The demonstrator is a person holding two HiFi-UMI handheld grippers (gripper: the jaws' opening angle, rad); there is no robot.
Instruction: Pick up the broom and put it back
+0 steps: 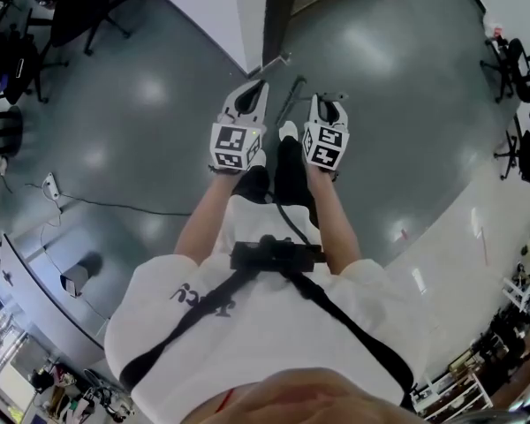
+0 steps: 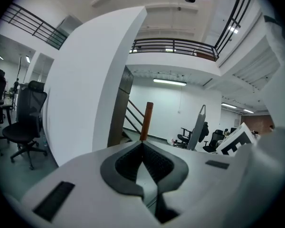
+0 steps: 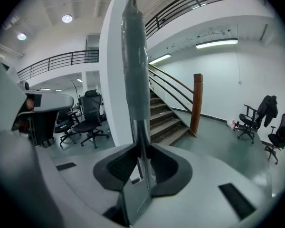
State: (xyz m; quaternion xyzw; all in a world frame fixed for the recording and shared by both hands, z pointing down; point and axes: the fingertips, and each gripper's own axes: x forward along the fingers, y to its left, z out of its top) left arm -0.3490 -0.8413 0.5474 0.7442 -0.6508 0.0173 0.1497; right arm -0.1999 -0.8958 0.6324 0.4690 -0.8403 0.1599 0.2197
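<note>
The broom's grey handle (image 3: pixel 135 70) rises straight up out of my right gripper (image 3: pixel 141 152), whose jaws are shut on its metal shaft. In the head view that handle (image 1: pixel 291 99) shows as a thin grey line between the two grippers, and the broom's head is hidden. My right gripper (image 1: pixel 329 104) and left gripper (image 1: pixel 247 100) are held side by side in front of the person's body, pointing towards the white wall's corner. The left gripper (image 2: pixel 142 145) has its pads together with nothing between them.
A white wall end (image 1: pixel 247 25) stands straight ahead, with a small grey piece (image 1: pixel 275 62) on the floor at its foot. Stairs (image 3: pixel 168 122) with a wooden post (image 3: pixel 196 103) lie beyond. Office chairs (image 1: pixel 79 11) stand at the left and right (image 1: pixel 517 69). A cable (image 1: pixel 115 206) crosses the floor.
</note>
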